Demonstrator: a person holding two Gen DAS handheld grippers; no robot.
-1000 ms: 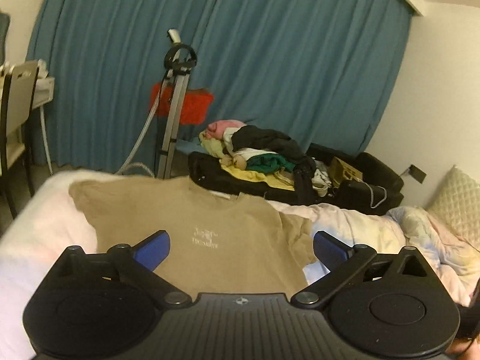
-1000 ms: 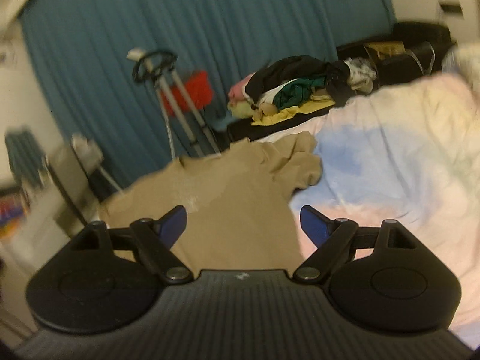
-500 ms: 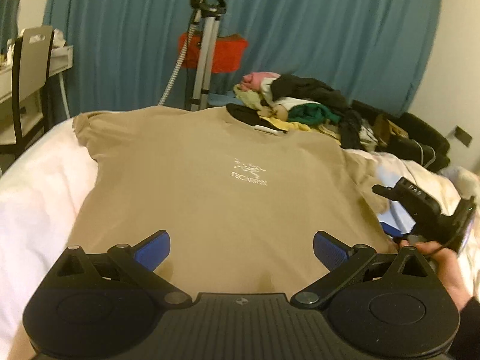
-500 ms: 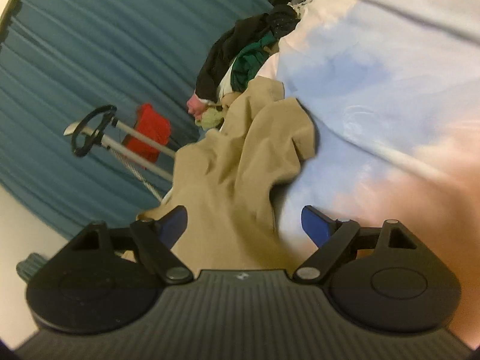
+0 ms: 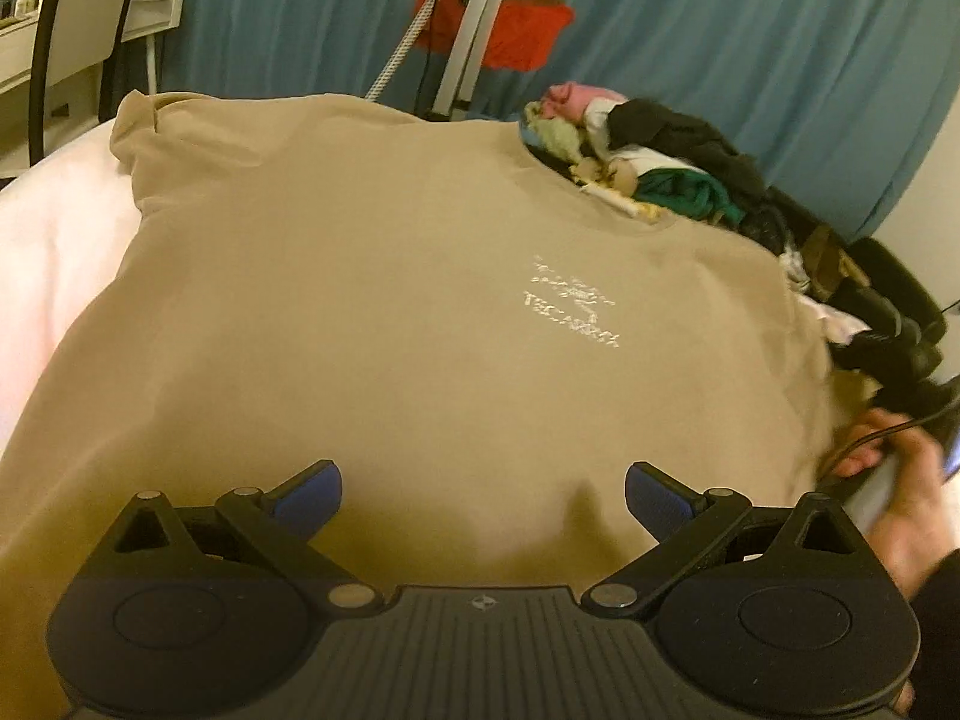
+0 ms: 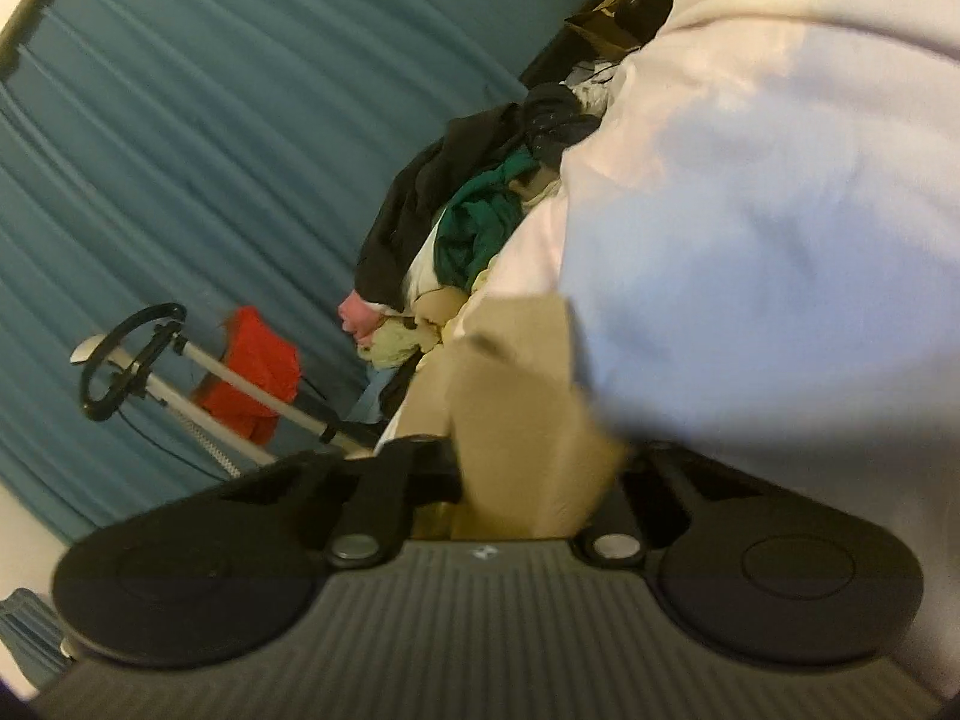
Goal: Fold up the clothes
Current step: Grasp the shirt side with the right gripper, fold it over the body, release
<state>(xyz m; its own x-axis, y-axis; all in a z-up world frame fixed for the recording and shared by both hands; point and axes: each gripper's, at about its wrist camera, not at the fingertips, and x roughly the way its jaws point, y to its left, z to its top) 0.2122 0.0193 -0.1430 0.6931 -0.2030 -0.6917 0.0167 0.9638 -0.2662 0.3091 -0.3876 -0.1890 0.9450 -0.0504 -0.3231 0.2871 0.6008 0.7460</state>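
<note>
A tan T-shirt (image 5: 420,312) lay spread face up over the pale bedding (image 5: 54,240), filling the middle of the left wrist view, its white chest print right of centre. The left gripper (image 5: 483,495) hung over the shirt's lower part at the bottom of the frame, blue pads (image 5: 309,495) spread wide and gripping nothing. At the right edge a hand (image 5: 888,480) held the other tool against the shirt's side.

In the right wrist view, the right gripper (image 6: 534,474) sat at lower centre with a bunch of tan cloth (image 6: 522,414) filling the gap between its jaws; the picture was blurred, but the fabric looked pinched there. A heap of dark, green and pink clothes (image 5: 648,144) lay in the upper right of the left view, with blue curtains (image 5: 750,36) behind.
</note>
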